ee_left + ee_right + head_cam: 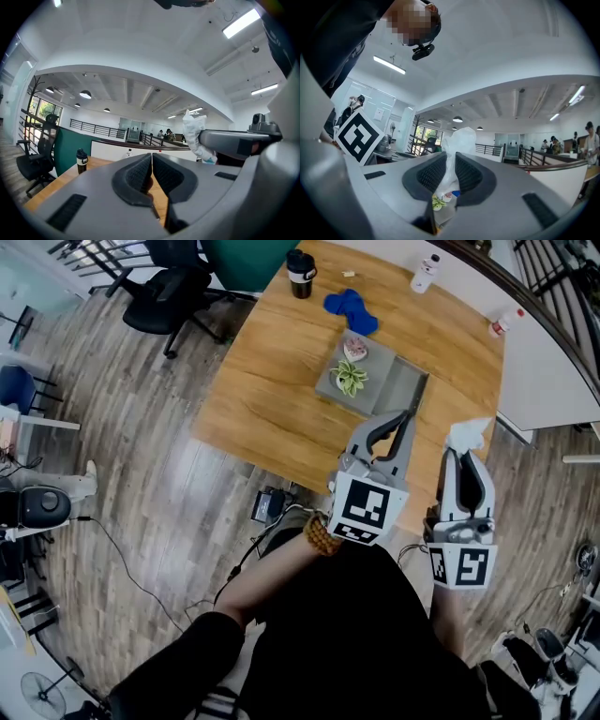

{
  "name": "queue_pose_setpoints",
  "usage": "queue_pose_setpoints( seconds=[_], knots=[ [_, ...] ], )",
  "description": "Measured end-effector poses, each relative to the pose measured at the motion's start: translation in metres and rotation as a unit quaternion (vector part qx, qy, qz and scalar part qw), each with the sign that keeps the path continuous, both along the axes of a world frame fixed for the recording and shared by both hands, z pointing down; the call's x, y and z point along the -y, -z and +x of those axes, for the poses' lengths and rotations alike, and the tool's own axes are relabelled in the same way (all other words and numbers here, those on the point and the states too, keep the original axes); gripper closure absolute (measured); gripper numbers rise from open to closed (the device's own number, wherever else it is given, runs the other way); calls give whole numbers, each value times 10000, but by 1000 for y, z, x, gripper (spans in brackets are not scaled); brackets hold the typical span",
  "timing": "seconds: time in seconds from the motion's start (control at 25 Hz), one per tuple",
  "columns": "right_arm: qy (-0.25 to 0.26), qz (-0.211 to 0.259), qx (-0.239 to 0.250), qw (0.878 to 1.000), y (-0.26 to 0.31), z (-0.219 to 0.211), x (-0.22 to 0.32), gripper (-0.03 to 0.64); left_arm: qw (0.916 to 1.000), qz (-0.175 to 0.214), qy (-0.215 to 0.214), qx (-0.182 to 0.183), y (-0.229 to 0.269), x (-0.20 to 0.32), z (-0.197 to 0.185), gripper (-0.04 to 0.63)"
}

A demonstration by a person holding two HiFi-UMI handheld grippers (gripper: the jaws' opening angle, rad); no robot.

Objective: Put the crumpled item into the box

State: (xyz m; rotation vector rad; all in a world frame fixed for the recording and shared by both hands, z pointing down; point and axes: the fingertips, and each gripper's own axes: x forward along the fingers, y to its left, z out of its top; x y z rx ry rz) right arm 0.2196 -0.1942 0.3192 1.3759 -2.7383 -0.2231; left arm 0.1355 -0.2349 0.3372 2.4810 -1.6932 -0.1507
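- The crumpled item [468, 435], a thin white wad like film or paper, is pinched in the right tongs [466, 454]. The tongs are closed on its lower part, and its upper part stands free above them.
- The item is held to the right of the grey box [405, 390], near it but not over it.
- The left tongs [406, 420] are closed together with nothing between them, at the near side of the box.
- A small plant [350, 377] is seen in the far part of the box, which stands on the counter [272, 381].
- The item is judged very light, soft and springy. It is best gripped across its bulk, because a loose corner may slip out or tear.
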Motion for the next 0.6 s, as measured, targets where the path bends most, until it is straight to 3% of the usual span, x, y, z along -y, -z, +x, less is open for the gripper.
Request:
queue_pose_setpoints(
  seconds=[0.6],
  knots=[
    [-73,27,-29,10000,4,-52,24,548,9999,15,-66,-109,1,24,-50,569]
  ],
)
